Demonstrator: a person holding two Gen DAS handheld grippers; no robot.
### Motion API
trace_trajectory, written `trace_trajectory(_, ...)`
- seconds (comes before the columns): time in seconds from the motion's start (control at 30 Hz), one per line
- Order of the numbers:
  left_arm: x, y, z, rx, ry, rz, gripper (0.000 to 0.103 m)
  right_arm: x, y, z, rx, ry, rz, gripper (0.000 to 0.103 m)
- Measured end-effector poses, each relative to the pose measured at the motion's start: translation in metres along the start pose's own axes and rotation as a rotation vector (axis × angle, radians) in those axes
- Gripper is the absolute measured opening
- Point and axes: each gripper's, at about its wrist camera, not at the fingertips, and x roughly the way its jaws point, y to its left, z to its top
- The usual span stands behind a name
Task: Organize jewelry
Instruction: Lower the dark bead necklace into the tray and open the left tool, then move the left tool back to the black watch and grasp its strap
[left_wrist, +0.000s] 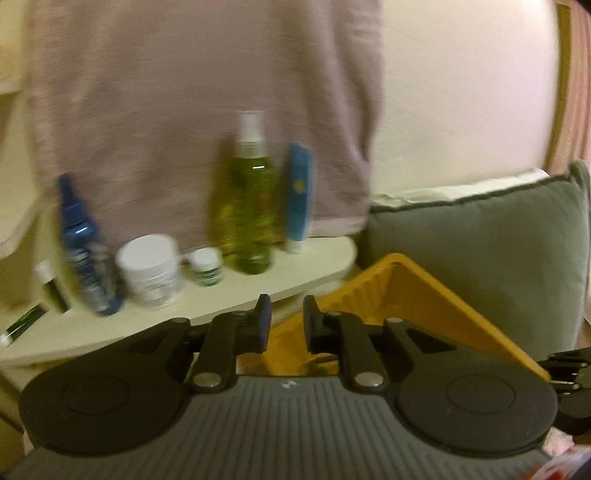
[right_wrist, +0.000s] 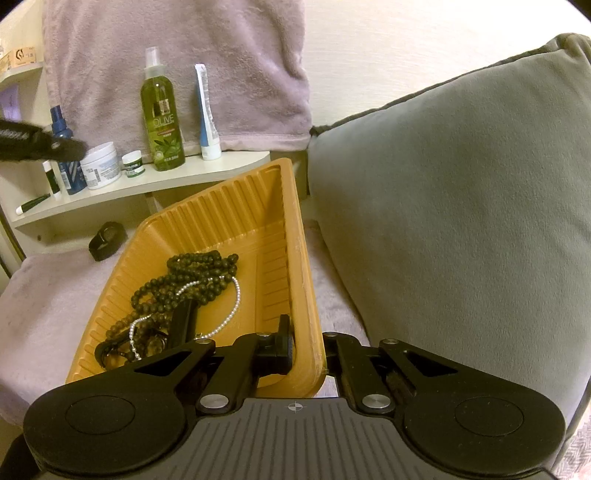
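Right gripper (right_wrist: 308, 349) clamps tray (right_wrist: 295, 236) rim, steadying it. Beads (right_wrist: 177, 284) and pearl strand lie heaped inside. Left gripper (left_wrist: 287, 325) hangs above, jaws slightly parted, empty. Advice: keep tray pinned; widen left jaws before descending on watch (right_wrist: 107, 240).

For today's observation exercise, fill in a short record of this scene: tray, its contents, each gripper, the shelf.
tray: orange tray, tilted on the pink blanket
contents: dark bead necklace, pearl strand
right gripper: shut on the tray's right rim
left gripper: slightly open, nothing between its fingers
shelf: olive bottle, white jar
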Motion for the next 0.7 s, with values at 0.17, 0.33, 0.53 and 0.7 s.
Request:
trace_trajectory(0.17, -0.014, 0.028, -0.026, -0.046, -0.022, 0.131, 0.026, 0.000, 0.000, 0.000, -0.001, 0.000, 0.000, 0.004)
trace_trajectory(0.33, -0.016, 0.055, -0.054, -0.131, 0.002, 0.217, 0.031, 0.000, 0.000, 0.000, -0.004, 0.001, -0.002, 0.004)
trace_trajectory(0.53, -0.013, 0.070, -0.080, -0.177, 0.023, 0.257, 0.039, -0.001, 0.001, 0.001, -0.011, 0.006, -0.005, 0.004)
trace_trajectory(0.7, -0.004, 0.074, -0.094, -0.204, 0.053, 0.270, 0.041, -0.001, 0.000, 0.000, -0.015, 0.008, -0.006, 0.004)
